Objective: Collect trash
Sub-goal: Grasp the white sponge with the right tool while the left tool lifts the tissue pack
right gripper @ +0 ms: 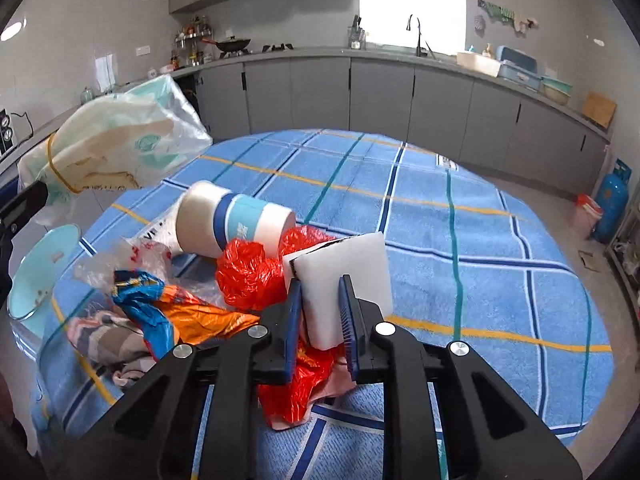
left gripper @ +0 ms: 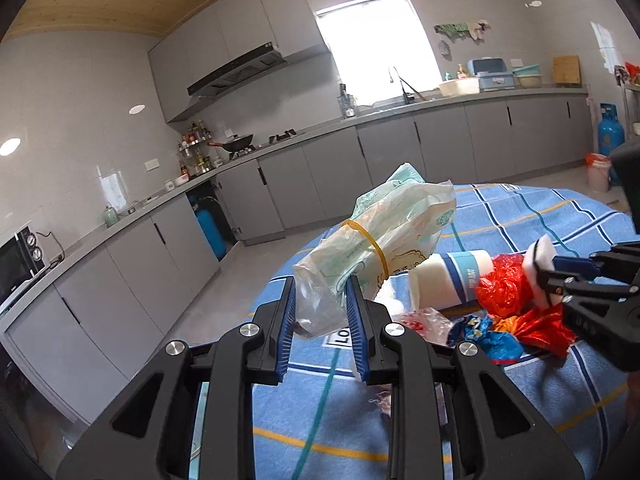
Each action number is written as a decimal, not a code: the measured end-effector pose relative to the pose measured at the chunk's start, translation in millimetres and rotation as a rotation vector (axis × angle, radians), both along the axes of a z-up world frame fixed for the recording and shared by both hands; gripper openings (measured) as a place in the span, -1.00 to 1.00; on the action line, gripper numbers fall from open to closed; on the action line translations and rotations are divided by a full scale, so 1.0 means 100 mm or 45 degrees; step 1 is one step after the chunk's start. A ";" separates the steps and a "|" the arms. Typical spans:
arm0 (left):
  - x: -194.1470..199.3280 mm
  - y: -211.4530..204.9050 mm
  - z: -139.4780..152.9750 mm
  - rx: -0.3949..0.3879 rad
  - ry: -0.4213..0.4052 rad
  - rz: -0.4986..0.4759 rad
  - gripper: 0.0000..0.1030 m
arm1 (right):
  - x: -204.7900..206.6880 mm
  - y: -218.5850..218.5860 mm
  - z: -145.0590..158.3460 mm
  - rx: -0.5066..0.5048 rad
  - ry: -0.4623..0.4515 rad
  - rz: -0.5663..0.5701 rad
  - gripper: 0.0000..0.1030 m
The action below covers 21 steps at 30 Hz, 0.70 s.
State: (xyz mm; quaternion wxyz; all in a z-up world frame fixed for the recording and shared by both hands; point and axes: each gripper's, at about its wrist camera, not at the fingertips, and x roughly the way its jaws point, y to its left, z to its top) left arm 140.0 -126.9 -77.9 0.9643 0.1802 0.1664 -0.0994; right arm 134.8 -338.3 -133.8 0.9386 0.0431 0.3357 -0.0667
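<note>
Two grippers, each loaded. Left gripper clamps one banded plastic bag, lifted clear of the table. Right gripper pinches one white sponge (edge-on). On the cloth: one cup, one red bag, several crumpled wrappers.

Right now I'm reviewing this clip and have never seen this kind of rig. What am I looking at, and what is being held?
No robot here: a person holds a two-finger claw in each hand, each with a fisheye camera looking along its fingers. The left view shows the left claw shut on a rubber-banded plastic bag. The right view shows the right claw shut on a white foam block. On the blue checked tablecloth lie a paper cup, red plastic and coloured wrappers.
</note>
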 end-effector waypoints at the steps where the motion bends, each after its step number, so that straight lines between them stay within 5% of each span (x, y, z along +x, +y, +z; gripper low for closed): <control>1: -0.01 0.04 0.01 -0.002 -0.005 0.009 -0.52 | -0.02 0.01 0.04 -0.006 -0.015 -0.001 -0.63; 21: 0.01 0.86 0.08 -0.060 0.008 0.228 -0.51 | 0.12 0.73 0.52 -0.034 -0.138 0.219 -0.63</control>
